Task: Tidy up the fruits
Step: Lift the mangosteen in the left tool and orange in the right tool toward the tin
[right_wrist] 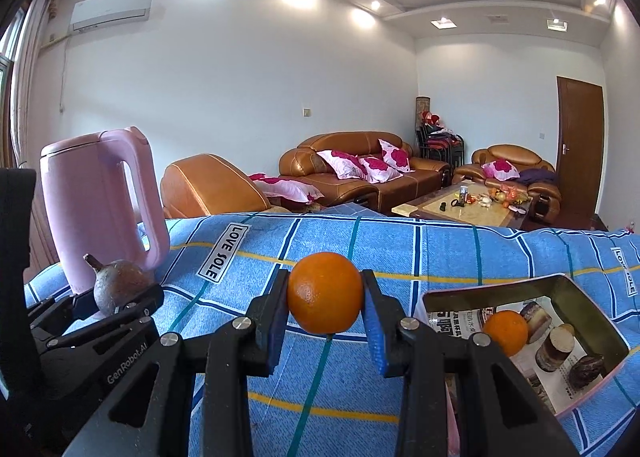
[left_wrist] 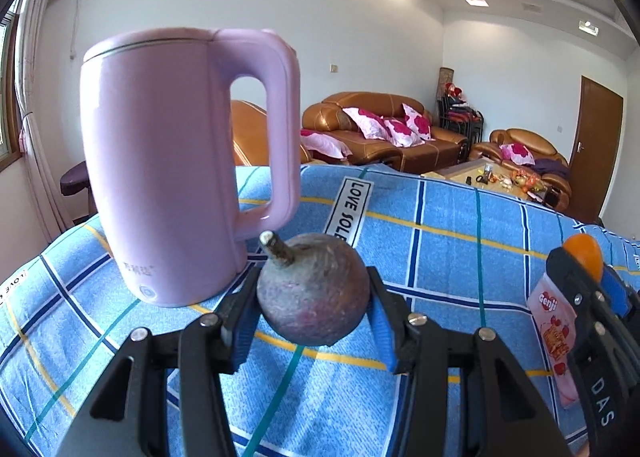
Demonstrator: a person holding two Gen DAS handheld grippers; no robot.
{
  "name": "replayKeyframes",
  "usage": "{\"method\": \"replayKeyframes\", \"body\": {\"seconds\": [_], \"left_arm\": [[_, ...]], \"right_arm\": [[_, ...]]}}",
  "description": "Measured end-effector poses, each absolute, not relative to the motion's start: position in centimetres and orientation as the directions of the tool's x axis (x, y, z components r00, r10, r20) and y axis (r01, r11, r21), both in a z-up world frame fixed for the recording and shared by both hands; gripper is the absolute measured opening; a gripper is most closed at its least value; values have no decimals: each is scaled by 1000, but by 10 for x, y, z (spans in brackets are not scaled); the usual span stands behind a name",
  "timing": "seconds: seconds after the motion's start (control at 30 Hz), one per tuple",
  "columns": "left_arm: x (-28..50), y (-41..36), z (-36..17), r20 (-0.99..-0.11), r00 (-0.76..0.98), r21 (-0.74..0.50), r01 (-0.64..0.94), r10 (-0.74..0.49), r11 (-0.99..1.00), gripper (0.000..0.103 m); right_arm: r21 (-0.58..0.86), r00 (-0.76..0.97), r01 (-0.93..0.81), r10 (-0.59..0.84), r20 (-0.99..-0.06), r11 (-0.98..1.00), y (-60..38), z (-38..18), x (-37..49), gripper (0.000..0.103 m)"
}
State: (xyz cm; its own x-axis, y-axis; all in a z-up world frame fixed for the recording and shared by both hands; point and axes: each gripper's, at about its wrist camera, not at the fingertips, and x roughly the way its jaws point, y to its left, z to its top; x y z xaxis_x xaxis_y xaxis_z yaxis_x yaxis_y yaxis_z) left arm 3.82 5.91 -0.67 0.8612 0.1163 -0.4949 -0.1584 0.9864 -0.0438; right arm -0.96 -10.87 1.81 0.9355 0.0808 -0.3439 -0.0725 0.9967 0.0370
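Observation:
My left gripper [left_wrist: 314, 297] is shut on a dull purple passion fruit [left_wrist: 312, 291] with a stub stem, held above the blue checked cloth. It also shows at the left of the right wrist view [right_wrist: 120, 289]. My right gripper [right_wrist: 325, 293] is shut on an orange [right_wrist: 325, 292], also held above the cloth; that orange shows at the right edge of the left wrist view [left_wrist: 585, 255]. A metal tin box [right_wrist: 592, 297] at the right holds a second orange [right_wrist: 506, 331] and dark sugarcane pieces [right_wrist: 554, 347].
A pink electric kettle [left_wrist: 172, 161] stands on the cloth [left_wrist: 440, 257] just behind and left of the left gripper. A pink snack packet [left_wrist: 554, 337] lies under the right gripper. The table's far edge runs behind; sofas and a coffee table lie beyond.

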Motion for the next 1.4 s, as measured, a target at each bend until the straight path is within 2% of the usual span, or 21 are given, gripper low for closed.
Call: {"method": "replayKeyframes", "body": {"seconds": [0.63, 1.4], "left_arm": [[4, 45, -1, -436, 890, -1, -149, 134, 989, 51], [-13, 23, -1, -450, 887, 11, -106, 100, 994, 51]], "right_arm": [[46, 930, -80, 92, -356, 996, -116, 17, -33, 37], [35, 927, -77, 84, -366, 996, -137, 18, -60, 37]]}}
